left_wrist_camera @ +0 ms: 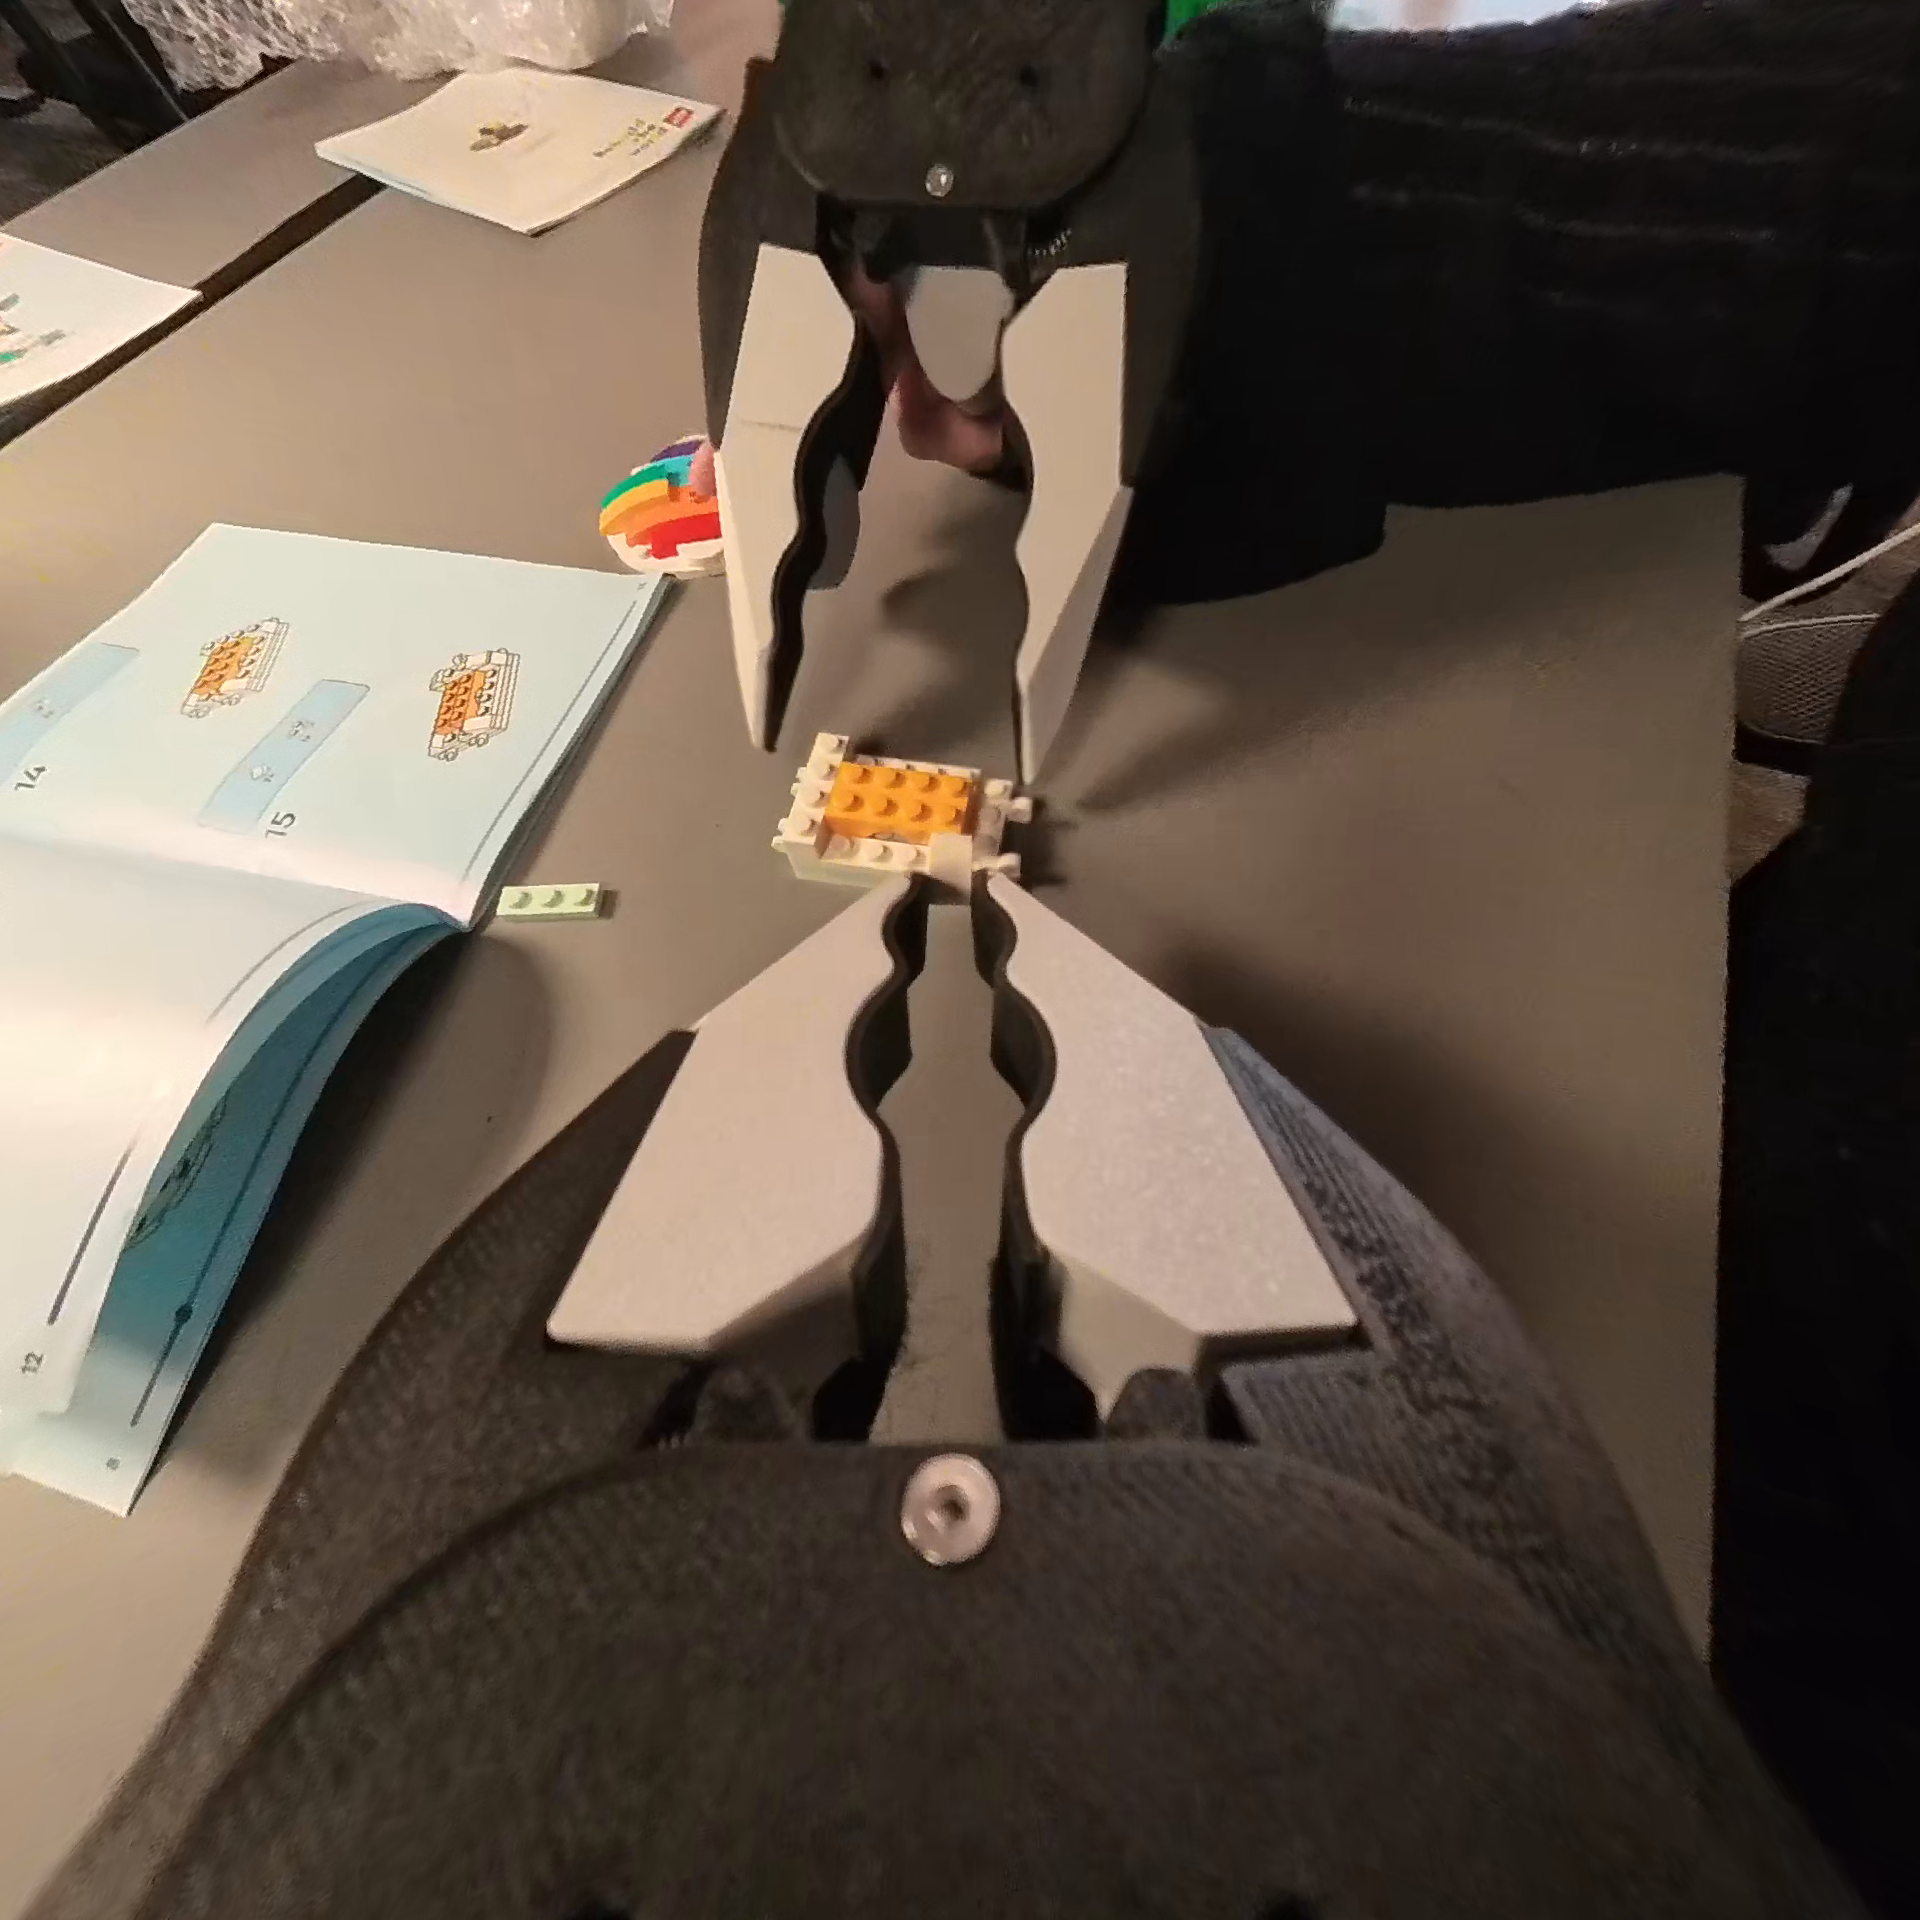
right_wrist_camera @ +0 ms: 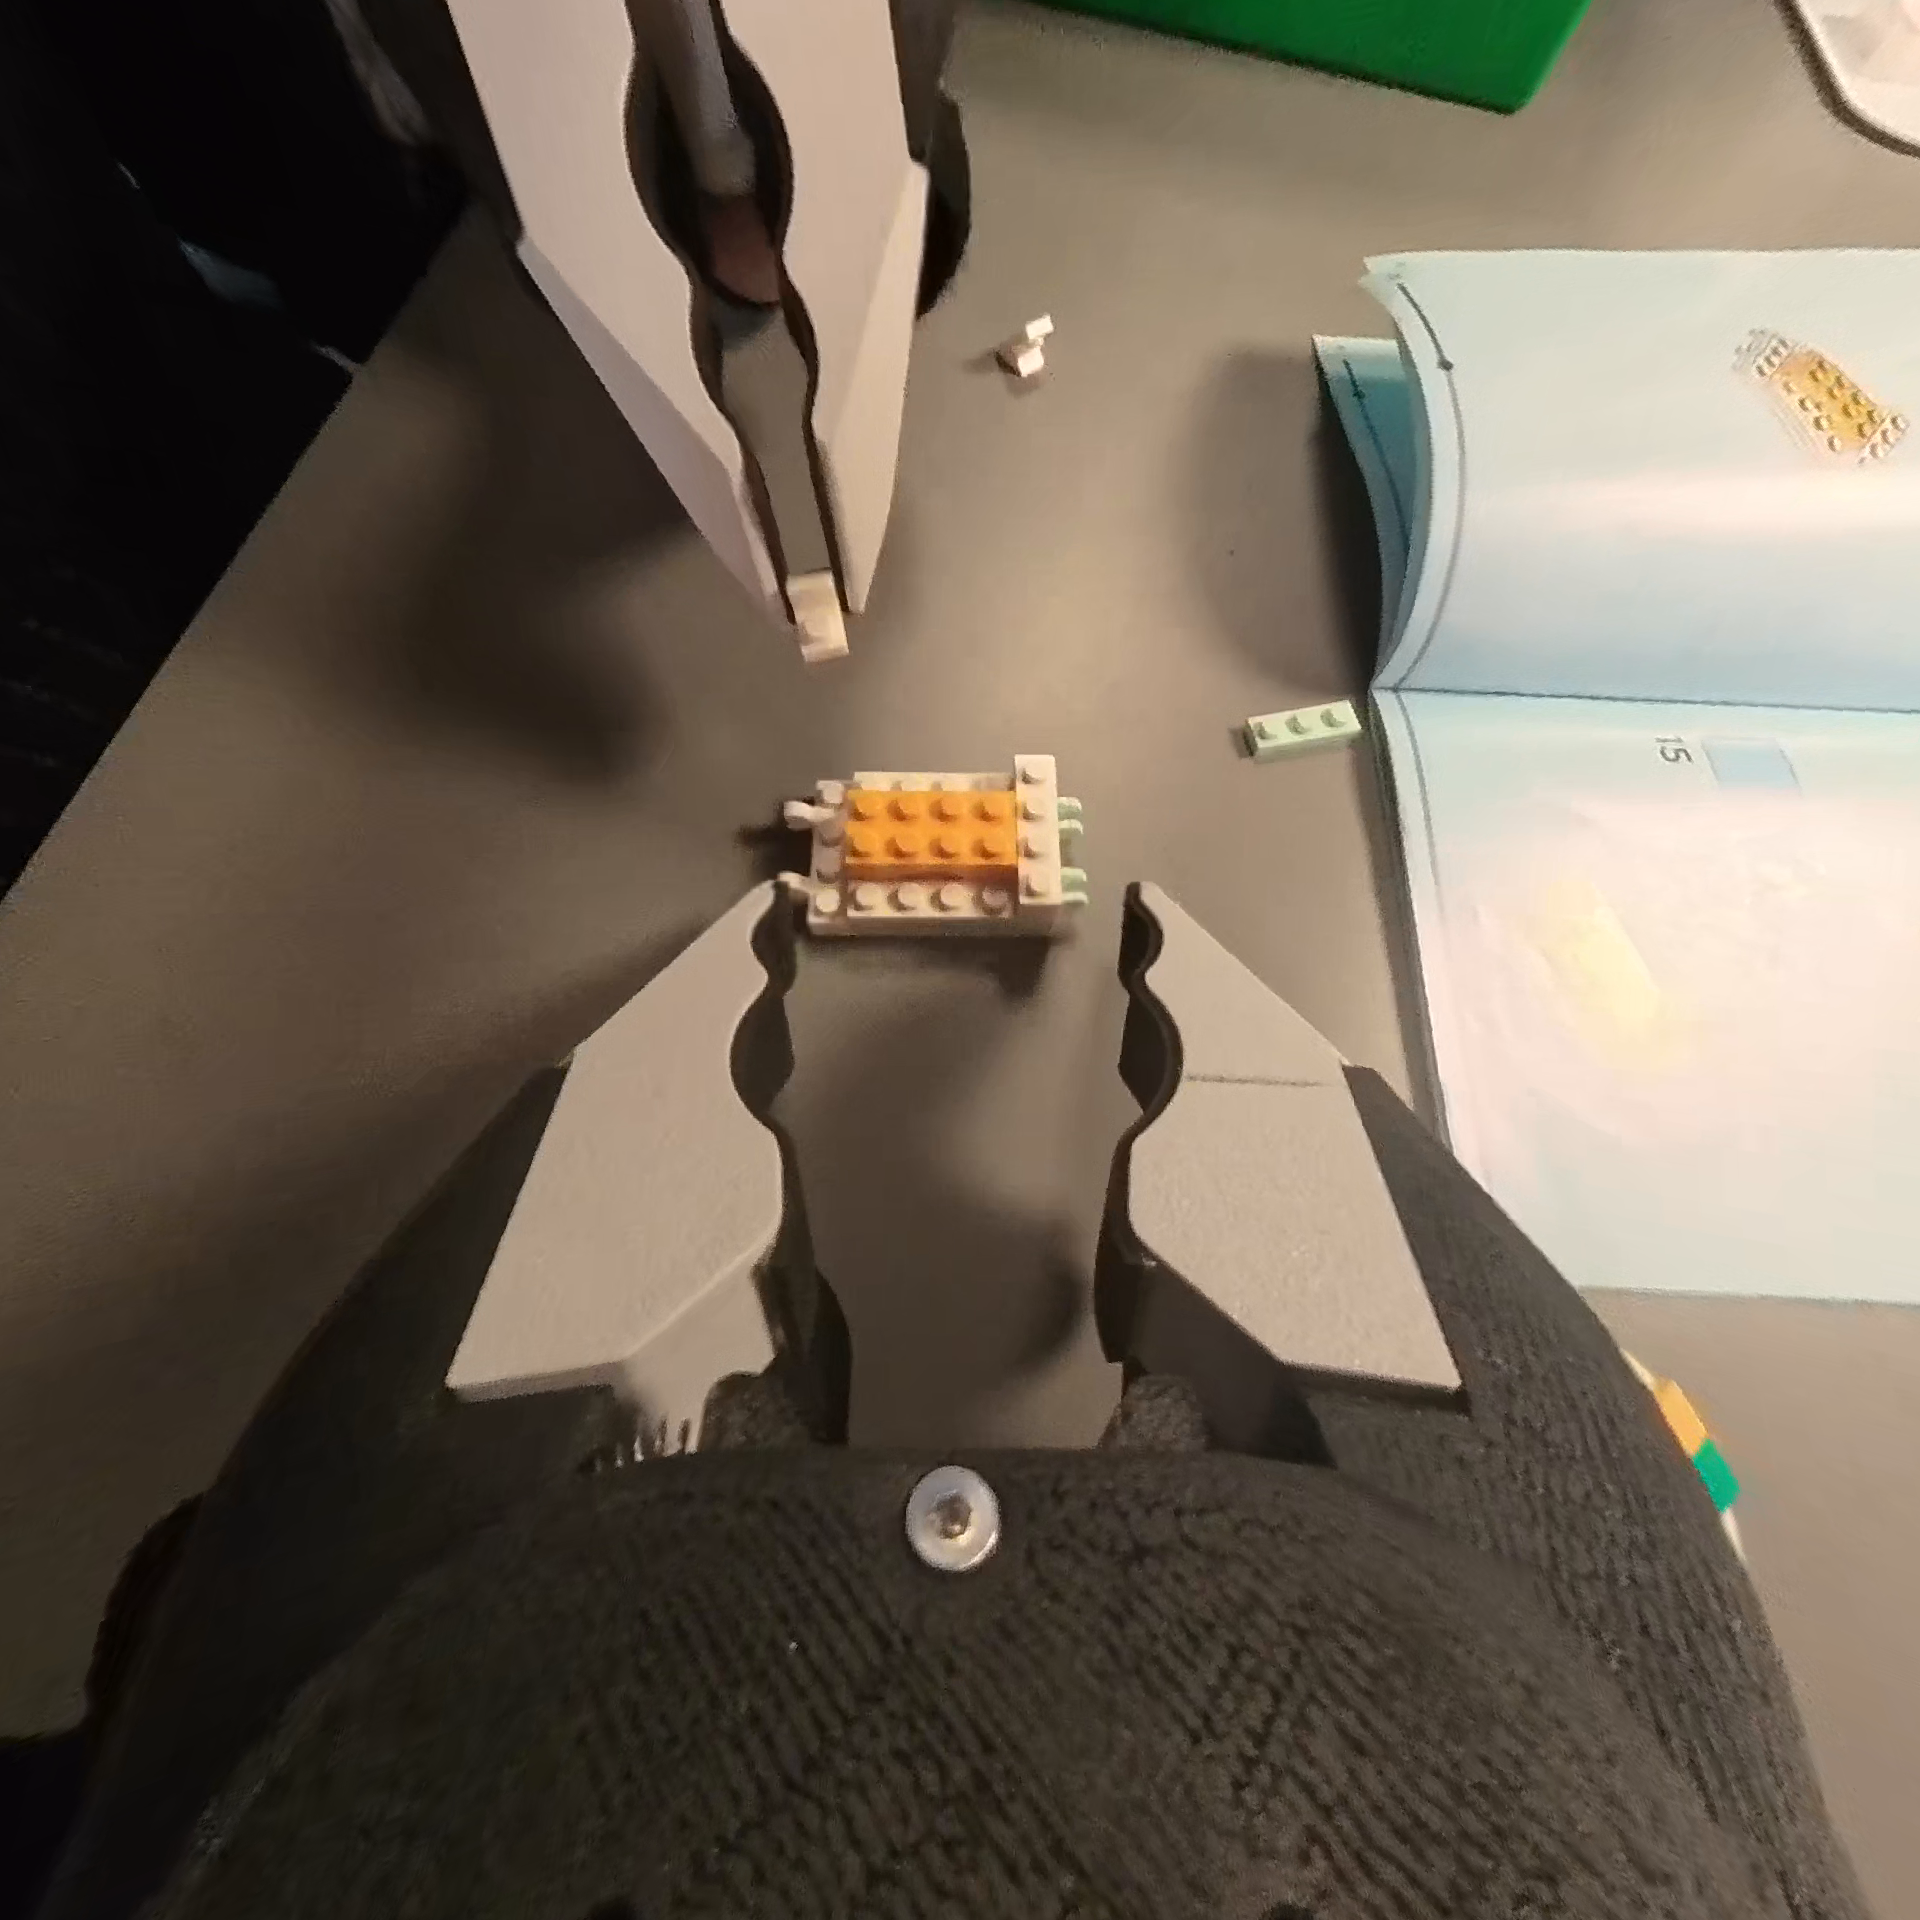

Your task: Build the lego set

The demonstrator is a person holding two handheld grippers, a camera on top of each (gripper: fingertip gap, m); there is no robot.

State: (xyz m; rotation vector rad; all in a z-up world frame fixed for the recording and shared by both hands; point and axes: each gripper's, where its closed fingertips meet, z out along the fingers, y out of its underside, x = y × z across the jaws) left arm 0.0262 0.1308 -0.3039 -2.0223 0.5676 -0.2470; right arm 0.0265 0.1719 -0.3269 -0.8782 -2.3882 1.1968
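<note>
The white-and-orange base (right_wrist_camera: 935,857) stands partly built on the table (right_wrist_camera: 416,935). The left gripper (right_wrist_camera: 821,613) pinches a small white piece (right_wrist_camera: 819,623), seemingly unattached; the right gripper (right_wrist_camera: 951,904) gapes empty, and a pale green plate (right_wrist_camera: 1304,727) lies loose.

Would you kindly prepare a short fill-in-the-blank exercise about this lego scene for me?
The left tool holds a small ___ piece.
The jaws of the right tool stand ___.
The assembly has ___ bricks at its centre.
The pale green plate beside the booklet has ___ studs.
Missing: white, open, orange, three.
</note>
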